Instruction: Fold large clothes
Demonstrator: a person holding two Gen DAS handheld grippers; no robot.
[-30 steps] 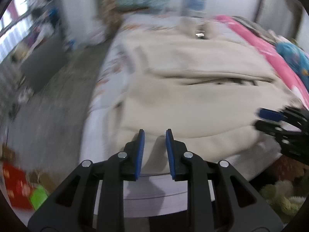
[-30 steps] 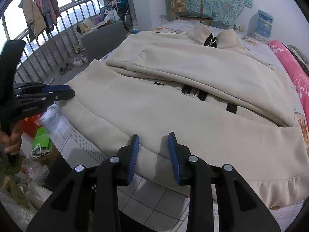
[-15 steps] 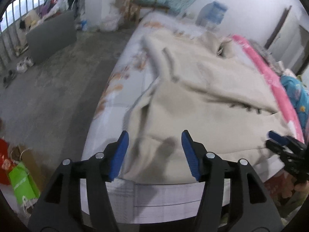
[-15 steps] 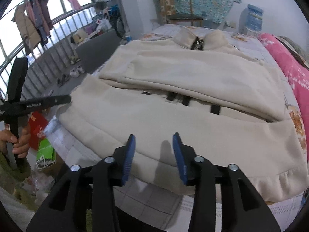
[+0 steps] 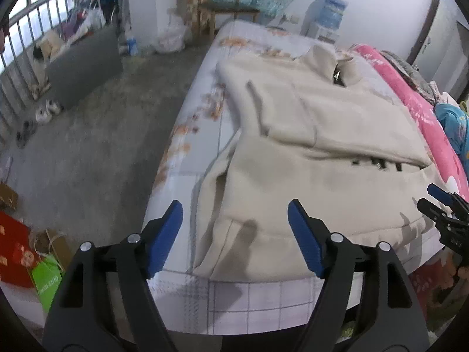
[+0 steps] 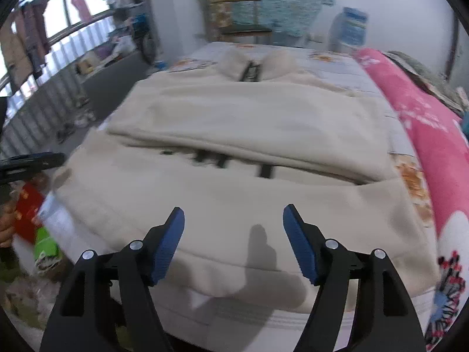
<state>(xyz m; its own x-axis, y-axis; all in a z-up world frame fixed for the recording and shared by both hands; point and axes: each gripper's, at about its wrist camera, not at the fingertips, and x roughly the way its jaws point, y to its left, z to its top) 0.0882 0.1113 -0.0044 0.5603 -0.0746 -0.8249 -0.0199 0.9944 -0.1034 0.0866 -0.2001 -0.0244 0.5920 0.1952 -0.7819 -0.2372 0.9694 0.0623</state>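
A large cream fleece jacket (image 5: 316, 146) lies spread on the bed, sleeves folded across its front, collar at the far end; it fills the right wrist view (image 6: 249, 152) too. My left gripper (image 5: 236, 236) is open and empty, just above the jacket's near left hem corner. My right gripper (image 6: 233, 242) is open and empty, above the near hem towards the right. The right gripper also shows at the right edge of the left wrist view (image 5: 439, 205), and the left gripper at the left edge of the right wrist view (image 6: 32, 161).
The bed (image 5: 205, 152) has a pale patterned sheet. A pink blanket (image 6: 433, 135) runs along its right side. Bare concrete floor (image 5: 88, 146) lies to the left, with a red and a green bag (image 5: 44, 275) near the bed's corner. A chair (image 5: 225, 8) and water bottle (image 6: 348, 29) stand at the far wall.
Both grippers have opened wide from nearly closed. The left gripper has shifted left towards the jacket's left hem corner; the right has moved right along the near hem.
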